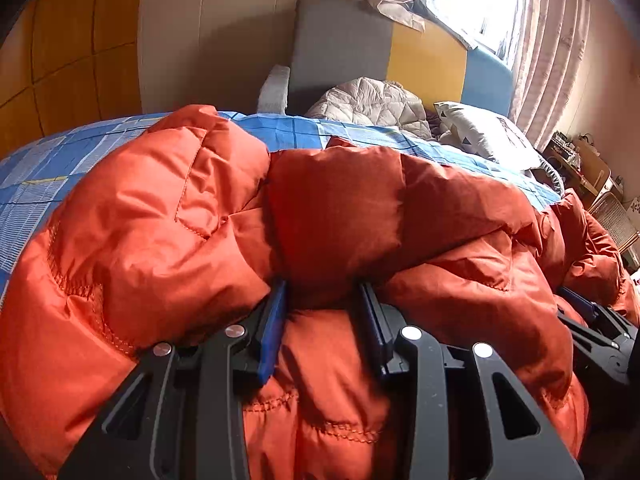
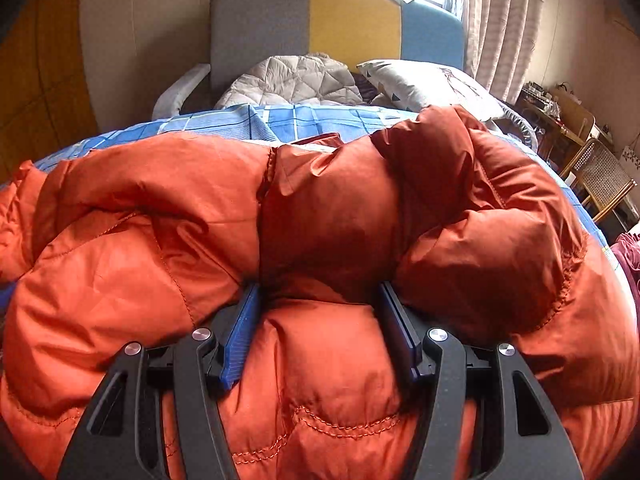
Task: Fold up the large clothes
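Bed (image 1: 280, 130): blue checked sheet, carrying everything listed; it serves as the flat surface for folding. Headboard (image 1: 344, 44) in grey, yellow and blue panels at the far end, under a curtained window.

Jacket (image 1: 160, 208): 1 large orange padded garment, the task's thing, lying across the near part of the bed in puffy rolls. It is bunched, not flat; the fold looks to be in progress, with a doubled ridge raised between the 2 tools.

Pillow (image 2: 424, 80): white with small triangles, near the headboard, well apart from the jacket.

Grey quilt (image 2: 296, 80): quilted heap beside the pillow, also clear of the work.

Chair (image 2: 600, 176): cane-backed, off the bed's far side.

Left hand-held gripper (image 1: 324, 288): angled down onto the jacket, jaws narrowed on a thick fold of orange fabric pinched between the blue pads, probably to carry that edge.

Right hand-held gripper (image 2: 320, 292): same pose, jaws set wider, pressing on a fatter roll of the jacket. A part of it shows at the right edge of the left view, so both hold the same long edge, likely so it moves evenly.
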{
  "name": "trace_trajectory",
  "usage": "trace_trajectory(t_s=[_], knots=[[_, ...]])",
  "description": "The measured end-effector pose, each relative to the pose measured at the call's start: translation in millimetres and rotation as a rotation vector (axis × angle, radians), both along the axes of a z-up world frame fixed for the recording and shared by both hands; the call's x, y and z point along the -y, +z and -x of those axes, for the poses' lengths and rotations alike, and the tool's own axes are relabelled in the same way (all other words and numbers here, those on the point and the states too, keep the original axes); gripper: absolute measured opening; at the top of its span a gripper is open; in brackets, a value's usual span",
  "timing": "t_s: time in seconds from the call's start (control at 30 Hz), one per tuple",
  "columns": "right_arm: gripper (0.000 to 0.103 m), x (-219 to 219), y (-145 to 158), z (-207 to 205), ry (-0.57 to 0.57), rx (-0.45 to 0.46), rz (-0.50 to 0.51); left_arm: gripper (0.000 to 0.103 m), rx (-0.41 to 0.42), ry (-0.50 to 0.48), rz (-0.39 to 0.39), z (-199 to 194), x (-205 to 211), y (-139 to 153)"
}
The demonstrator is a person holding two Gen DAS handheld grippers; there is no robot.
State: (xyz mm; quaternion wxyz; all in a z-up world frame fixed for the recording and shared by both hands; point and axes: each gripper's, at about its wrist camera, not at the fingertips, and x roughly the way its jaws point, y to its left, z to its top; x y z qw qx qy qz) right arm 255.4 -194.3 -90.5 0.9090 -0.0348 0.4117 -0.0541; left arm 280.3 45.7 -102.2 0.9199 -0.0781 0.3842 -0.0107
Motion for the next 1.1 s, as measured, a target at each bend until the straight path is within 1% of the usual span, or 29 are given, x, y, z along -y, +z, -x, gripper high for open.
trace_trajectory(t_s=[0.13,0.2,0.23,0.27,0.33,0.37,0.43,0.5,0.6,0.63,0.67,0.73,0.8,0.87,1.03,1.07,1.1], knots=[[0.065,5,17,7,0.036,-0.016,-0.005,0.038,0.000,0.003,-0.008,4,0,8],[0.065,14,28,12,0.029,-0.007,-0.024,0.045,0.008,0.010,0.000,7,0,14],[0.067,19,33,15,0.021,0.002,-0.038,0.047,0.013,0.012,0.005,9,0,16],[0.071,25,39,18,0.007,0.015,-0.045,0.048,0.020,0.014,0.012,12,0,19],[0.073,37,49,23,-0.019,0.040,-0.057,0.051,0.036,0.014,0.018,18,0,23],[0.077,44,53,25,-0.040,0.046,-0.057,0.051,0.040,0.012,0.020,20,0,25],[0.078,63,59,27,-0.090,0.064,-0.066,0.051,0.053,0.004,0.020,25,1,28],[0.078,83,61,27,-0.139,0.059,-0.081,0.052,0.059,-0.005,0.011,29,2,29],[0.084,114,57,28,-0.216,0.043,-0.092,0.052,0.056,-0.012,0.005,31,3,28],[0.088,123,55,28,-0.240,0.035,-0.103,0.052,0.057,-0.014,-0.001,31,3,27],[0.090,133,51,29,-0.257,0.022,-0.128,0.052,0.058,-0.017,-0.005,32,4,26],[0.092,153,39,29,-0.277,-0.025,-0.221,0.052,0.059,-0.021,-0.010,31,5,27],[0.092,163,28,30,-0.278,-0.057,-0.295,0.052,0.056,-0.028,-0.012,30,5,27],[0.092,169,18,29,-0.268,-0.085,-0.376,0.052,0.053,-0.033,-0.018,30,6,25],[0.092,175,0,29,-0.230,-0.146,-0.523,0.052,0.048,-0.042,-0.019,30,6,19],[0.092,176,-2,30,-0.226,-0.151,-0.539,0.052,0.046,-0.042,-0.017,29,6,18],[0.090,176,-6,32,-0.220,-0.161,-0.569,0.052,0.044,-0.042,-0.014,28,6,17]])
